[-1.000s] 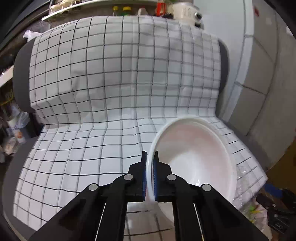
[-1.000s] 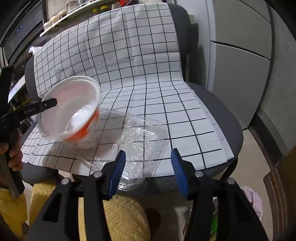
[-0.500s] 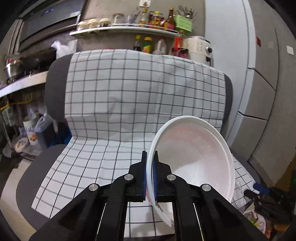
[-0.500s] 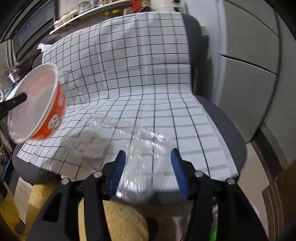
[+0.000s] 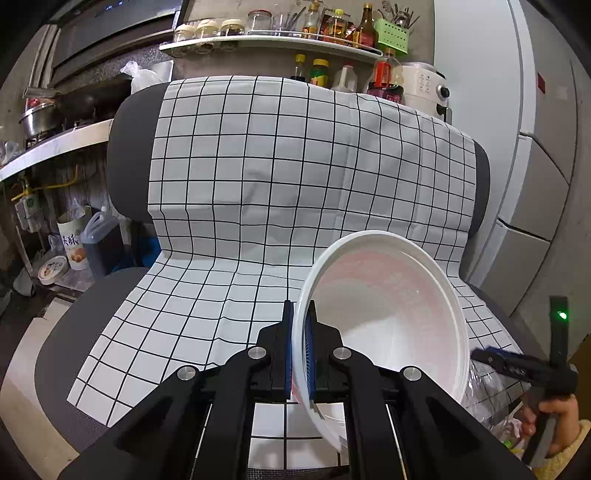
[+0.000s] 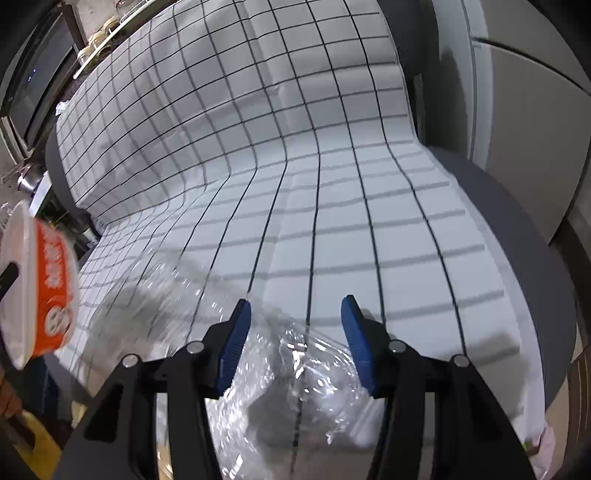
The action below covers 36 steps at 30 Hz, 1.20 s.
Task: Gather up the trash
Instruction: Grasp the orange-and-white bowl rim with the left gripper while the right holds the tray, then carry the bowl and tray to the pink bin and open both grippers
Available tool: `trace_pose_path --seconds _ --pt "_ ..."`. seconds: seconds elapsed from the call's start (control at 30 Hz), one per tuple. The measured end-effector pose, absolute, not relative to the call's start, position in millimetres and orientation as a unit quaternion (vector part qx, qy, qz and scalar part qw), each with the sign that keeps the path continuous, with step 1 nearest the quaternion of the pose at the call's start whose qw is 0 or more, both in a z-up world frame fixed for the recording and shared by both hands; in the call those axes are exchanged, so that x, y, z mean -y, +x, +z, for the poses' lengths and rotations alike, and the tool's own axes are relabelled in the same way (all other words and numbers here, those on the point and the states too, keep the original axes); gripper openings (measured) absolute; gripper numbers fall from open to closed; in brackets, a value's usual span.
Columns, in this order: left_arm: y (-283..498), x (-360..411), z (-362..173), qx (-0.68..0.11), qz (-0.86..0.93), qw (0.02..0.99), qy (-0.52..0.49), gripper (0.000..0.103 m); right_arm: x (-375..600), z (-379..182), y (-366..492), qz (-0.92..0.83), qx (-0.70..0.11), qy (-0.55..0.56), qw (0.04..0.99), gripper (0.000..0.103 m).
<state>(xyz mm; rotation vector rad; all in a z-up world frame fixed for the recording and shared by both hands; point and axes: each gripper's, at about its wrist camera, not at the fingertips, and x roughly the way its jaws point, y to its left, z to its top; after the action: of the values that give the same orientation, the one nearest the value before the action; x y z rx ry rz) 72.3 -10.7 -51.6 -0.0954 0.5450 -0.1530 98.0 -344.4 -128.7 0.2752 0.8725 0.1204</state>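
My left gripper [image 5: 300,345] is shut on the rim of a white disposable bowl [image 5: 384,325] and holds it tilted above the chair seat. The bowl's orange outside shows at the left edge of the right wrist view [image 6: 44,288]. My right gripper [image 6: 295,332] is open, its blue pads either side of a clear plastic clamshell container [image 6: 295,376] that lies on the front of the seat. The container is not gripped. The right gripper also shows low right in the left wrist view [image 5: 517,365].
A white checked cloth [image 5: 280,177] covers the grey chair's [image 5: 122,155] seat and back. A shelf of bottles and jars [image 5: 295,29] stands behind. Grey cabinet panels [image 6: 517,92] are on the right. A plastic bag of trash [image 5: 513,432] lies on the floor at the right.
My left gripper has lifted the bowl up and back from the seat. My right gripper has moved down and forward over the clear container, which now sits between its open fingers.
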Motion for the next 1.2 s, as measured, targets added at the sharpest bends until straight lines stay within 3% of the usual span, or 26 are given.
trace_pose_path --seconds 0.27,0.57,0.6,0.73,0.77,0.87,1.2 --pt "69.5 10.0 -51.4 -0.272 -0.086 0.957 -0.053 0.006 305.7 -123.2 55.5 0.107 -0.454 0.09 0.88 0.051" --pt "63.9 0.2 -51.2 -0.273 -0.08 0.957 -0.06 0.006 281.9 -126.6 105.2 0.141 -0.439 0.007 0.887 0.05" --pt "63.8 -0.8 -51.2 -0.273 -0.078 0.957 -0.061 0.006 280.4 -128.8 109.2 0.15 -0.443 0.004 0.884 0.048" --pt "65.5 -1.1 -53.4 -0.278 -0.076 0.956 -0.059 0.006 271.5 -135.4 112.6 0.164 -0.45 -0.012 0.878 0.017" --pt "66.2 -0.4 -53.9 -0.279 -0.077 0.955 -0.06 0.006 271.0 -133.1 108.6 0.171 -0.444 -0.008 0.88 0.013" --pt "66.4 3.2 -53.9 -0.28 -0.083 0.955 -0.059 0.006 272.5 -120.2 88.8 0.153 -0.411 -0.005 0.899 0.007" --pt "56.4 50.7 -57.6 -0.289 -0.166 0.94 -0.067 0.006 336.9 -70.0 -15.7 -0.014 -0.323 0.076 0.943 0.006"
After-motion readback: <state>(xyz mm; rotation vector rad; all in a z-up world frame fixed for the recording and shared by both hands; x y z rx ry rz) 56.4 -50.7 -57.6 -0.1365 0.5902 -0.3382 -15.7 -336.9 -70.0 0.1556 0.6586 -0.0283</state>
